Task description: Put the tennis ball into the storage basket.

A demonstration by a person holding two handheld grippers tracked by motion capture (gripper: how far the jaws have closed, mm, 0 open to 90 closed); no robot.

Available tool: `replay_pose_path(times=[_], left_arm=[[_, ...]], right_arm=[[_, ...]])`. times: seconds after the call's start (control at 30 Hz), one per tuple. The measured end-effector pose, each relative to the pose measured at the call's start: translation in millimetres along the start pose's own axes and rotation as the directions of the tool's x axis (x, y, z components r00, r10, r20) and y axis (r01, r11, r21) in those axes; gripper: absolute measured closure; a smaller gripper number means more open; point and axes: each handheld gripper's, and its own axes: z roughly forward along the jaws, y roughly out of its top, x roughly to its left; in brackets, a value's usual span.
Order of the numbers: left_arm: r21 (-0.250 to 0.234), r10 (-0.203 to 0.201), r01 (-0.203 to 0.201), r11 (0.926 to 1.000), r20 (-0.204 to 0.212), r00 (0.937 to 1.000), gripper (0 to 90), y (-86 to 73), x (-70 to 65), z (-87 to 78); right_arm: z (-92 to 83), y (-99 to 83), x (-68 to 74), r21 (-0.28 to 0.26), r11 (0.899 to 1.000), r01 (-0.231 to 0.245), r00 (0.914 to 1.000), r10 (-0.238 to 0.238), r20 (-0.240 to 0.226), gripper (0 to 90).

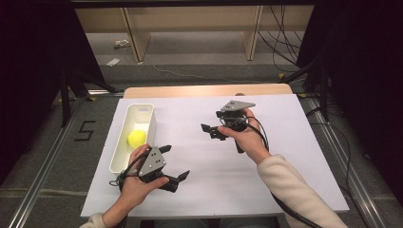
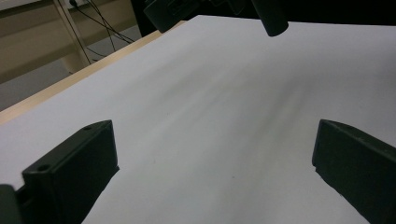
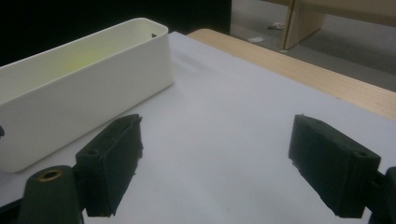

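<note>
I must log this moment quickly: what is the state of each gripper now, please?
Left gripper: open, holding nothing, over the white table beside the bin.
Right gripper: open, holding nothing, above the table.

a lab-style recording booth: black curtains (image 1: 28, 71), metal frame rails (image 1: 40, 180), loose floor cables (image 1: 280, 42), a taped 5 (image 1: 84, 130) beside the table (image 1: 209, 90).

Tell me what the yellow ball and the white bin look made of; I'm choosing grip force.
The yellow ball looks like a tennis ball, matt and felt-like, with no shine, though it is too small to be sure. The white bin looks like moulded plastic with a smooth satin finish: thin even walls, rounded corners, and a yellow tint glowing on its inner wall.
</note>
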Motion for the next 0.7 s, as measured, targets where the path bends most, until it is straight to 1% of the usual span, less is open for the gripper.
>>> replay_pose_path(times=[0.03,0.07,0.17,0.5,0.7], left_arm=[[-0.002,0.0,0.0,1.0,0.0,1.0,0.0,-0.1,-0.1,0.1],[-0.001,0.005,-0.005,1.0,-0.01,0.9999,0.0,0.1,0.5,-0.2],[0.002,0.005,-0.004,1.0,-0.011,0.9999,0.0,0.1,0.5,-0.2],[0.002,0.004,-0.004,1.0,-0.012,0.9999,0.0,0.1,0.6,-0.1],[0.002,0.003,-0.003,1.0,-0.012,0.9999,0.0,0.2,0.5,-0.1]], right_arm=[[-2.4,-1.0,-1.3,0.001,1.0,-0.002,1.0,0.002,0.003,18.2],[-4.7,-2.1,-2.9,-0.003,1.0,-0.001,1.0,0.002,0.009,18.2],[-11.7,-5.5,-6.1,-0.008,1.0,-0.014,0.9997,0.014,0.021,18.2],[-30.8,-18.3,-16.6,-0.01,1.0,-0.029,0.9982,0.029,0.052,18.1],[-43.2,-26.5,-22.2,-0.02,0.999,-0.041,0.9964,0.042,0.074,18.2]])
